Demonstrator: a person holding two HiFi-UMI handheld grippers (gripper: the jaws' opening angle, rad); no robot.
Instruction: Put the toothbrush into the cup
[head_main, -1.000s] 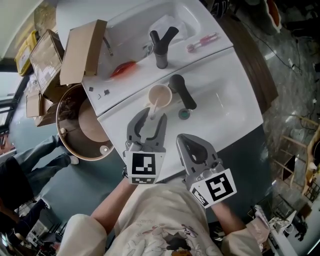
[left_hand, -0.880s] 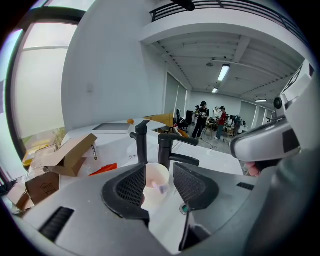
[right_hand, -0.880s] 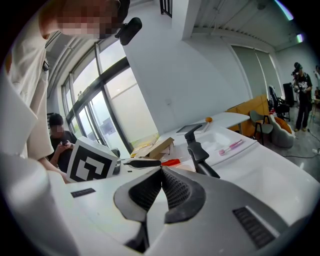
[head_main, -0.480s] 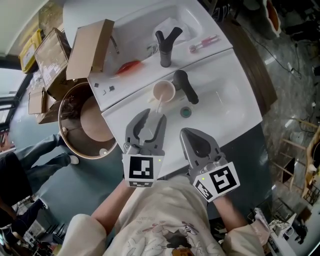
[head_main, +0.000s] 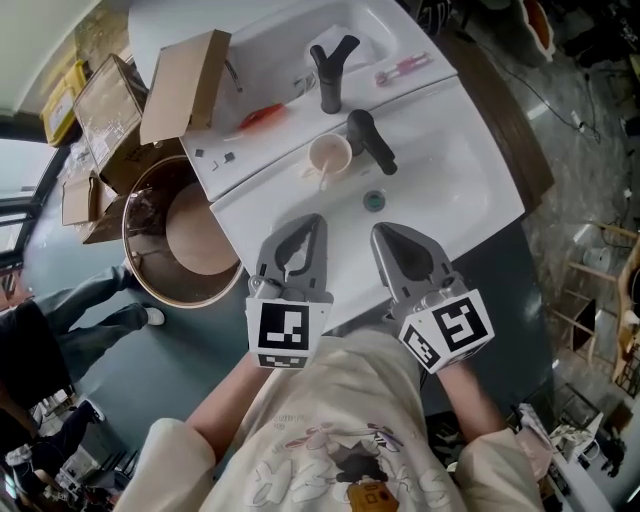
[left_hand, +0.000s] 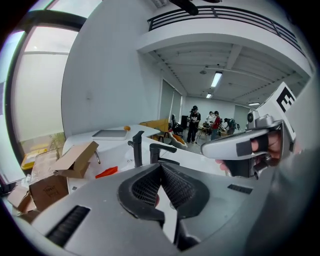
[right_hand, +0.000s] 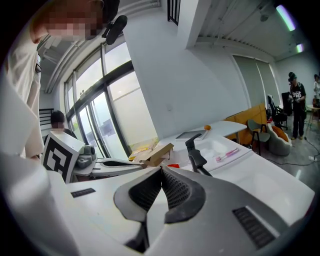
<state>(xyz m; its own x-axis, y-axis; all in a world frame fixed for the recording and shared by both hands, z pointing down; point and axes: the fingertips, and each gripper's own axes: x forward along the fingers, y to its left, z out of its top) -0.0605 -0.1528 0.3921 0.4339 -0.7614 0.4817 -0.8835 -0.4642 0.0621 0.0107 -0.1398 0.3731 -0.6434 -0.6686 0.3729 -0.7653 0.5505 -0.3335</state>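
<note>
1. Now, in the head view, the cup (head_main: 329, 153) stands upright on the ledge of the white sink (head_main: 470, 190). A black faucet (head_main: 370, 142) is just beside it at 3 o'clock.
2. The toothbrush (head_main: 322, 178) is in the cup, and its pale handle leans out over the rim toward 6 o'clock.
3. The left gripper (head_main: 305, 222) hangs over the sink's near edge, at 6 o'clock from the cup and apart from it. Its jaws have just been closing and now meet at the tips. Its own view (left_hand: 161, 167) shows the ribbed pads pressed together with nothing between them.
4. The right gripper (head_main: 385, 232) sits at 3 o'clock from the left one, near it but not touching. Its jaws are also closed tip to tip and hold nothing, as its own view (right_hand: 161, 170) shows.
5. A round drain (head_main: 374, 201) lies in the basin at 5 o'clock from the cup, just ahead of the right gripper.
6. A second black faucet (head_main: 333, 70) stands at 12 o'clock from the cup. A pink item (head_main: 404, 68) lies at 3 o'clock from that faucet, and an orange object (head_main: 262, 117) lies at 10 o'clock from the cup.
7. A cardboard box (head_main: 185, 70) rests at the sink's 9 o'clock end. A round brown bin (head_main: 200, 235) sits at 9 o'clock from the left gripper.
</note>
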